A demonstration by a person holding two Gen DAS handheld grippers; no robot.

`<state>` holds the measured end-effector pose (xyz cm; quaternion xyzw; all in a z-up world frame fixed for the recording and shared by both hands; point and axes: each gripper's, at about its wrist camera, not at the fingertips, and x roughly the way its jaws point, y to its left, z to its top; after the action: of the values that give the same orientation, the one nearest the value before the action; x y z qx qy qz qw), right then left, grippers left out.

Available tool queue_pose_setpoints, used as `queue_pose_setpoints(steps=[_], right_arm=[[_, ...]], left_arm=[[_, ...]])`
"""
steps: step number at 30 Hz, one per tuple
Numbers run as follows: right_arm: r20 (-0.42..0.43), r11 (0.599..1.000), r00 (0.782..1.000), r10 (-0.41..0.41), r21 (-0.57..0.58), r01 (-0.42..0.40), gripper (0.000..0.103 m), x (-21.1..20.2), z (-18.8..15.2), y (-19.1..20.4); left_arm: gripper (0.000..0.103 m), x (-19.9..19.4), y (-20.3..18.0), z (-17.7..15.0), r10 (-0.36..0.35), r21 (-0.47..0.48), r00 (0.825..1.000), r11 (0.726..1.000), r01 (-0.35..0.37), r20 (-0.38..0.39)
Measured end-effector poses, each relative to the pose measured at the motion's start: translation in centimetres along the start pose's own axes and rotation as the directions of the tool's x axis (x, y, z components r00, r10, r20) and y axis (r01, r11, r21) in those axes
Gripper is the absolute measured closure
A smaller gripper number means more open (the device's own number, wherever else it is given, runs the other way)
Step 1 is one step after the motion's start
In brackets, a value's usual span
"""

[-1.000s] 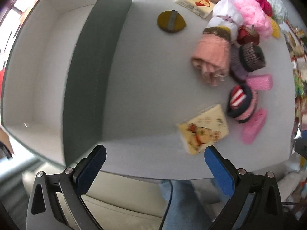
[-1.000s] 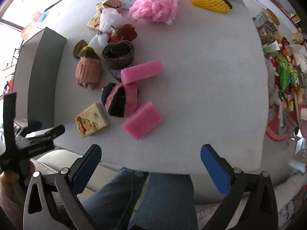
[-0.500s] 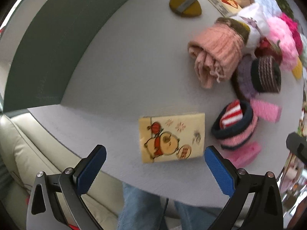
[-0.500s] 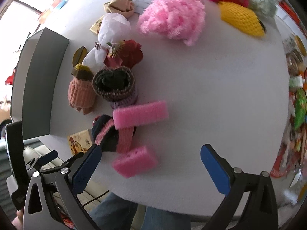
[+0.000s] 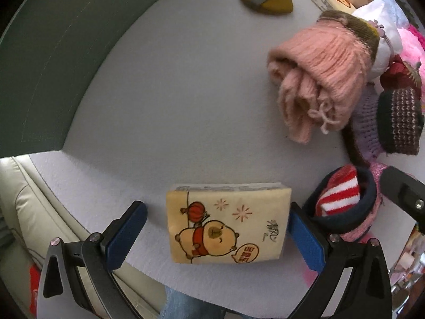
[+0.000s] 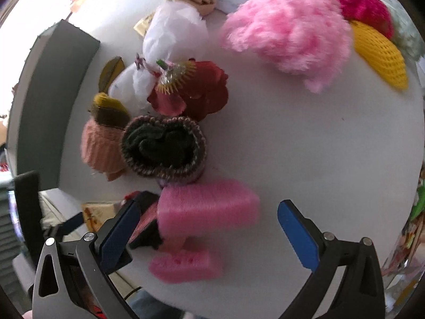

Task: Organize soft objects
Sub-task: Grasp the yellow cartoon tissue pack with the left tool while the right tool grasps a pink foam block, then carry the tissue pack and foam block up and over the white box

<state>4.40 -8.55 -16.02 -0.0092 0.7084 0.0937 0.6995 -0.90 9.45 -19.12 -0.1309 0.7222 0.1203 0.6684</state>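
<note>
left gripper (image 5: 217,232) wide open, straddling yellow tissue pack (image 5: 228,223) at near tabletop (image 5: 172,93) edge | right gripper (image 6: 207,231) wide open over pink foam block (image 6: 207,210) | rolled striped sock (image 5: 342,202) just right of pack

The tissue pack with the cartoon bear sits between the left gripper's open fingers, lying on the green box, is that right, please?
Not quite. The tissue pack does sit between the open fingers of the left gripper, but it lies on the white table, not on the green box, which stands apart at the far left. The left wrist view shows this.
</note>
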Motion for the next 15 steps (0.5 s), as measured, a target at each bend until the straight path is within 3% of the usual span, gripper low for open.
queue_pose_setpoints(steps=[3, 6, 10, 13, 15], right_arm=[[-0.029, 1.000, 0.999, 0.015, 0.023, -0.014, 0.002, 1.0, 0.2, 0.0], [-0.053, 1.000, 0.999, 0.008, 0.029, -0.006, 0.028, 1.2, 0.2, -0.3], [-0.053, 0.999, 0.998, 0.031, 0.038, -0.029, 0.029, 0.5, 0.1, -0.6], [-0.053, 0.996, 0.996, 0.074, 0.058, -0.071, 0.029, -1.4, -0.6, -3.0], [-0.043, 0.995, 0.996, 0.079, 0.062, -0.077, 0.029, -2.3, -0.7, -3.3]], left_arm=[[0.000, 0.1, 0.1, 0.0, -0.002, -0.002, 1.000, 1.000, 0.002, 0.002], [0.000, 0.3, 0.5, 0.3, -0.001, -0.015, 0.999, 1.000, 0.001, -0.034], [0.004, 0.4, 0.9, 1.1, -0.006, -0.031, 0.998, 1.000, 0.004, -0.061], [0.028, -0.5, 0.5, 1.4, -0.009, 0.007, 0.999, 1.000, 0.009, -0.041], [0.029, -0.8, 0.7, 1.3, 0.005, 0.038, 0.999, 0.999, -0.003, -0.053]])
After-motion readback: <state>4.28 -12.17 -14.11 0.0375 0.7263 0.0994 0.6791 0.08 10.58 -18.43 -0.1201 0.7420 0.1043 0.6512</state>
